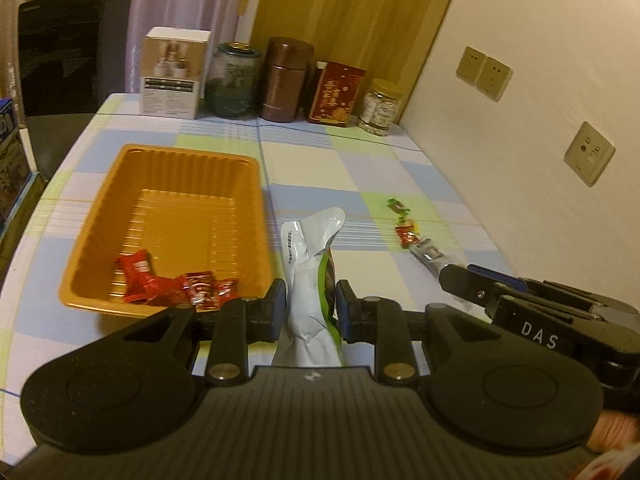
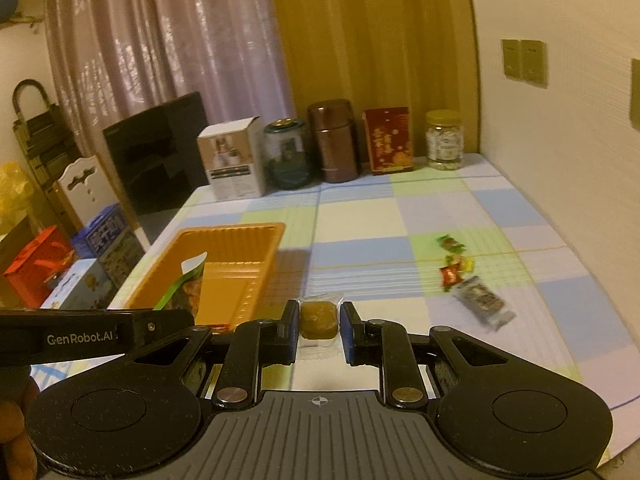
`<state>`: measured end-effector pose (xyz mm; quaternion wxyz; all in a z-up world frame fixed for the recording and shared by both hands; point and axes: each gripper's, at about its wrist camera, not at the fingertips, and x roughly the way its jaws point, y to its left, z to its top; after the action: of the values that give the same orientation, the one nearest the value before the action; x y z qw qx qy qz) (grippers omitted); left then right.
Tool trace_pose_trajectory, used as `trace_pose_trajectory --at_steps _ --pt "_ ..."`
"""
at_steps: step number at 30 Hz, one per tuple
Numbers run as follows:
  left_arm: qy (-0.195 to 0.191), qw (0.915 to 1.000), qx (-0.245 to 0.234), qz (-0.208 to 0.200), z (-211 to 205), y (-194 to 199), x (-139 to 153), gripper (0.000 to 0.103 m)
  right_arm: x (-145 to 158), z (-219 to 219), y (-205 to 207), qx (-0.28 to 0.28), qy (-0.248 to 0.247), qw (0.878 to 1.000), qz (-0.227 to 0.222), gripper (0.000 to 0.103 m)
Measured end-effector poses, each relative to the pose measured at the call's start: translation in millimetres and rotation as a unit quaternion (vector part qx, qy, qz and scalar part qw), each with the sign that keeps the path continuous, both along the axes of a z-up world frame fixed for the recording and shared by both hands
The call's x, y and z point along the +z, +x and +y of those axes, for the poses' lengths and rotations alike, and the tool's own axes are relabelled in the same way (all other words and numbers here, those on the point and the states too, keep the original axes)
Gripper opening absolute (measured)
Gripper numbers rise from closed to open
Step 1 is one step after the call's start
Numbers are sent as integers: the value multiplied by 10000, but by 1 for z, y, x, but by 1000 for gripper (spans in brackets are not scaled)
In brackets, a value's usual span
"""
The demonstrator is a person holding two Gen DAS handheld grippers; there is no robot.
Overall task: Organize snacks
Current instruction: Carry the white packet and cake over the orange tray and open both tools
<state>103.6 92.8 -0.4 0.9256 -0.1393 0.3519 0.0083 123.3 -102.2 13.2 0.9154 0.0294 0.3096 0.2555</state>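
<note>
Nearest the left wrist camera, the left gripper (image 1: 311,306) pinches a white snack pouch (image 1: 310,256) with a green edge, its jaws pressed onto the crumpled foil. The pouch stands upright between the blue pads, just to the right of the orange tray (image 1: 100,224).

The tray sits on a checked tablecloth (image 1: 360,168) and holds a few red wrapped candies (image 1: 176,282) at its near end.

Nearest the right wrist camera, the right gripper (image 2: 319,322) pinches a small clear packet holding a brown sweet (image 2: 318,320). It hangs off the tray's near right corner, above the cloth.

Well to the right of the tray, more snacks lie loose on the cloth: small green and red candies (image 2: 454,258) and a clear dark packet (image 2: 482,304).

Both hands appear to be in the carrying step, each bringing one snack towards the tray. The next move probably calls for bringing each gripper over the tray's open middle, lowering it, and spreading the jaws so the snack drops inside. The tall pouch may need laying flat, clear of the rim. The loose snacks on the right are not yet gathered.
</note>
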Motion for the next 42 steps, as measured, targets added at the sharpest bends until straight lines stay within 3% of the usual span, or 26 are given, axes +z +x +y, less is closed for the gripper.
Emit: trace_pose_trajectory --at_steps 17,42 --pt "123 9978 632 135 72 -14 -5 24 -8 64 5 582 -120 9982 13 22" --pt "273 9969 622 392 123 36 -31 24 -31 119 56 745 -157 9968 224 22"
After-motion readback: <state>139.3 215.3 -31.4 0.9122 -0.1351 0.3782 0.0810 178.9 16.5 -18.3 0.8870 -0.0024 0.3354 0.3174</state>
